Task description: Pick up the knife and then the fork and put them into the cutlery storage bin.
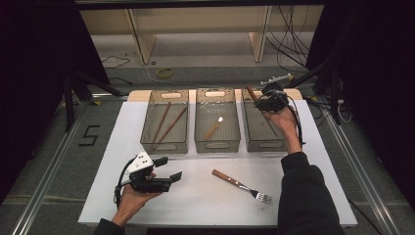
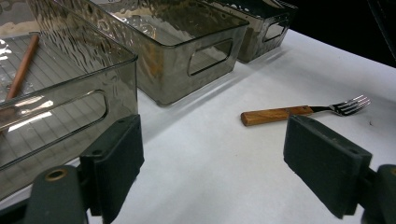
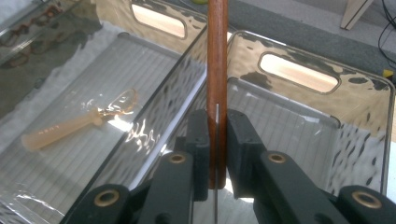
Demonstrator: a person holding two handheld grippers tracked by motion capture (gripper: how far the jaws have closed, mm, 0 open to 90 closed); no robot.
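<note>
My right gripper point(image 1: 264, 101) point(image 3: 217, 144) is shut on a wooden-handled utensil point(image 1: 251, 93) point(image 3: 217, 56) above the right smoky plastic bin point(image 1: 264, 143) point(image 3: 364, 140). The brown handle sticks out past the pads toward the bin's far end; its other end is hidden. A fork point(image 1: 241, 182) point(image 2: 280, 115) with a wooden handle lies on the white tabletop at front centre. To the fork's left, my left gripper point(image 1: 169, 168) point(image 2: 215, 163) is held low over the table, open with nothing between its jaws.
Three bins stand in a row at the back. The left bin point(image 1: 164, 145) point(image 2: 70, 93) holds two brown chopsticks point(image 1: 166, 122). The middle bin point(image 1: 217, 145) point(image 2: 205, 56) holds a pale spoon point(image 1: 214, 129) point(image 3: 79, 123). Cables and wooden frame legs lie beyond the table.
</note>
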